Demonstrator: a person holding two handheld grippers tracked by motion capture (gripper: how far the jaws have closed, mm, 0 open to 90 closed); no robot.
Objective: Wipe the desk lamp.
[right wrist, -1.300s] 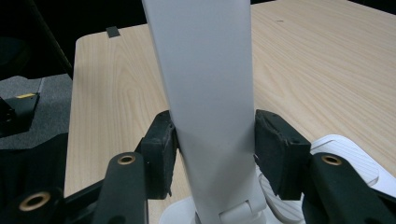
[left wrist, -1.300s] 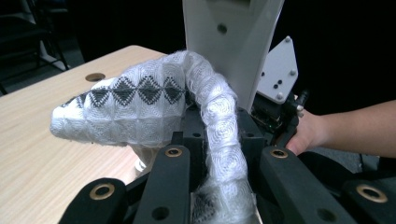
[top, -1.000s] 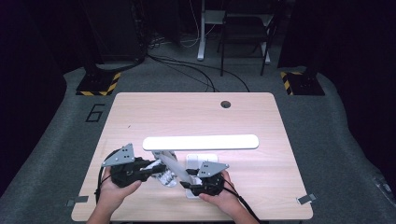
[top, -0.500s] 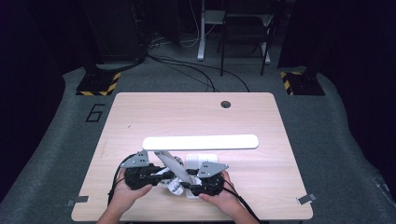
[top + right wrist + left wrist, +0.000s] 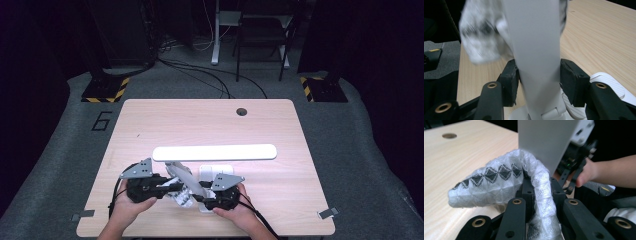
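Two grippers low at table's near edge: our left gripper clamped tight on white patterned cloth, pressing it beside lamp arm; our right gripper closed around that arm, pads touching both sides, above lamp base

A light wooden tabletop with a round cable hole near its far edge stands on grey carpet. A white desk lamp's flat base rests on it near the front edge, its long lamp head spanning the middle.
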